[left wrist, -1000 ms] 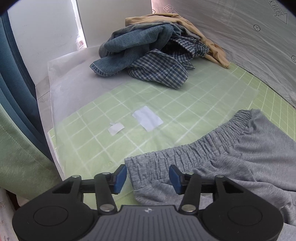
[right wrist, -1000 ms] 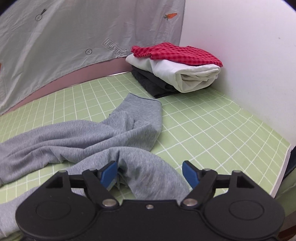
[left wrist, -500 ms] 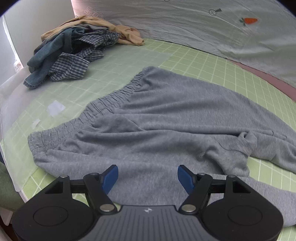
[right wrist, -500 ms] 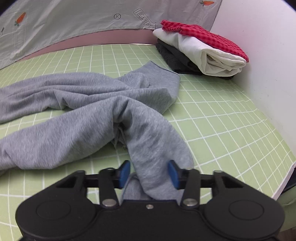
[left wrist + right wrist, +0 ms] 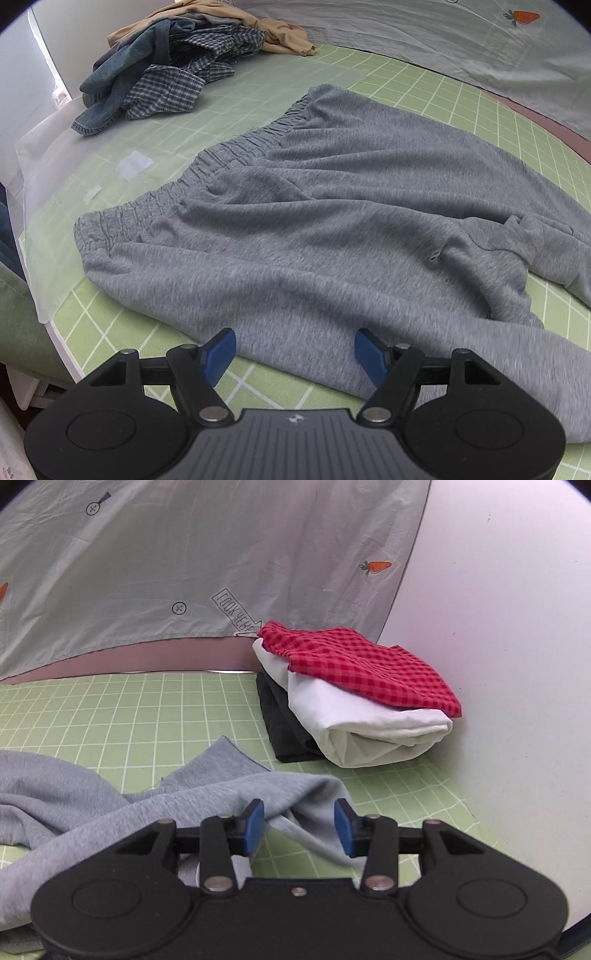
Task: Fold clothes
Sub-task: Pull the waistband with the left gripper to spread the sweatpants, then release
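Grey jersey sweatpants are spread loose and rumpled on the green grid mat, elastic waistband bunched, so they've yet to be folded, and a jumbled pile of denim and plaid waits too, while a neat stack with red gingham on top sits in the corner. Left gripper hovers wide open over the near edge. The right gripper has a gap between its pads with a leg end draped through, probably loose, though I can't really tell.

A green grid mat covers the table. A pale sheet with carrot prints hangs behind it.
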{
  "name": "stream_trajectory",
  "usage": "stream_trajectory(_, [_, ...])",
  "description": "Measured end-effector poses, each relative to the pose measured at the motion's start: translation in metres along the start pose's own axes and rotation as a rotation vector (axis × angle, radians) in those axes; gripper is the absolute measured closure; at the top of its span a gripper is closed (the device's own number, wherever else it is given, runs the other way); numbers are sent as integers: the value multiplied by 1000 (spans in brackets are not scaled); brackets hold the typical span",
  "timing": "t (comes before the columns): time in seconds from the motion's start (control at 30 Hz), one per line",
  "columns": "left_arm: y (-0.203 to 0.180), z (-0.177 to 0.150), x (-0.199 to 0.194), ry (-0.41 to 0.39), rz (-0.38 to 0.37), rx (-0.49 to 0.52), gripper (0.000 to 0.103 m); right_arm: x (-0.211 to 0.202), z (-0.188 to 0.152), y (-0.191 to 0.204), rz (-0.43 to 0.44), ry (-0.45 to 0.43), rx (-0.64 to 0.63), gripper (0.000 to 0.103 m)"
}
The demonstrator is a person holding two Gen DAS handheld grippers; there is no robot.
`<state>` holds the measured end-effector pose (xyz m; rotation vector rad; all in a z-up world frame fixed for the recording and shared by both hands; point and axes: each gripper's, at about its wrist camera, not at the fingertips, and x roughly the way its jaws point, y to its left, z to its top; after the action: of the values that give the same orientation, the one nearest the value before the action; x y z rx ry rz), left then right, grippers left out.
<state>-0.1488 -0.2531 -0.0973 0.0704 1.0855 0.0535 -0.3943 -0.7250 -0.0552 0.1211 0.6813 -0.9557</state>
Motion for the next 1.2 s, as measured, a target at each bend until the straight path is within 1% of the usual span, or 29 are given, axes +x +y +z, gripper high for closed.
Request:
stream_trajectory(0.07, [0, -2, -1, 4, 7, 1, 31, 1, -7, -3, 32, 22, 65, 59])
stream_trajectory(0.13, [0, -4, -1, 6, 12, -3, 31, 0, -21, -6, 79, 70, 161, 58])
stream_trajectory(0.2, [0, -5, -1, 6, 15, -12, 31, 2, -37, -5, 132, 111, 232, 57])
stream_trajectory(0.27, [0, -6, -2, 6, 15, -24, 31, 5, -46, -4, 171, 137, 292, 55])
stream_trajectory(0.37, [0, -8, -4, 17, 3, -45, 31, 5, -46, -1, 163, 125, 348, 52])
stream_trajectory(0.43, [0, -9, -5, 22, -7, -55, 31, -2, -41, 0, 127, 82, 387, 51])
stream_trajectory(0.47, [-1, -9, -5, 23, -12, -60, 31, -5, -37, 0, 133, 59, 405, 46])
stream_trajectory(0.5, [0, -9, -5, 24, -16, -67, 31, -9, -34, 0, 145, 36, 422, 46])
stream_trajectory(0.53, [0, -9, -5, 25, -19, -75, 31, -10, -30, 2, 166, 19, 430, 46])
stream_trajectory(0.6, [1, -8, -4, 27, -22, -94, 31, -3, -21, 9, 199, 20, 415, 46])
stream_trajectory(0.7, [2, -6, -1, 30, -25, -117, 31, 15, -10, 23, 234, 45, 404, 54])
stream_trajectory(0.73, [2, -5, 0, 30, -27, -116, 34, 24, -7, 24, 234, 57, 412, 59])
stream_trajectory(0.77, [3, -4, 0, 31, -29, -116, 36, 33, -4, 25, 230, 68, 422, 59])
stream_trajectory(0.83, [3, -1, 2, 31, -31, -120, 46, 50, 1, 27, 222, 91, 441, 59])
stream_trajectory(0.87, [3, 0, 2, 31, -31, -123, 48, 57, 4, 29, 215, 97, 433, 59])
stream_trajectory(0.9, [2, 2, 3, 31, -32, -126, 53, 63, 6, 30, 201, 103, 421, 60])
stream_trajectory(0.97, [2, 4, 4, 30, -34, -132, 61, 78, 10, 30, 151, 139, 421, 58])
stream_trajectory(1.03, [2, 7, 5, 30, -35, -137, 72, 93, 10, 28, 149, 187, 440, 60])
stream_trajectory(1.1, [3, 10, 7, 30, -37, -149, 79, 99, 11, 26, 154, 188, 441, 59])
stream_trajectory(1.13, [4, 11, 7, 26, -37, -151, 87, 102, 11, 25, 157, 186, 441, 66])
stream_trajectory(1.17, [4, 11, 7, 21, -39, -150, 92, 105, 11, 24, 162, 186, 436, 81])
stream_trajectory(1.2, [4, 12, 7, 13, -46, -145, 103, 107, 11, 23, 162, 189, 434, 90])
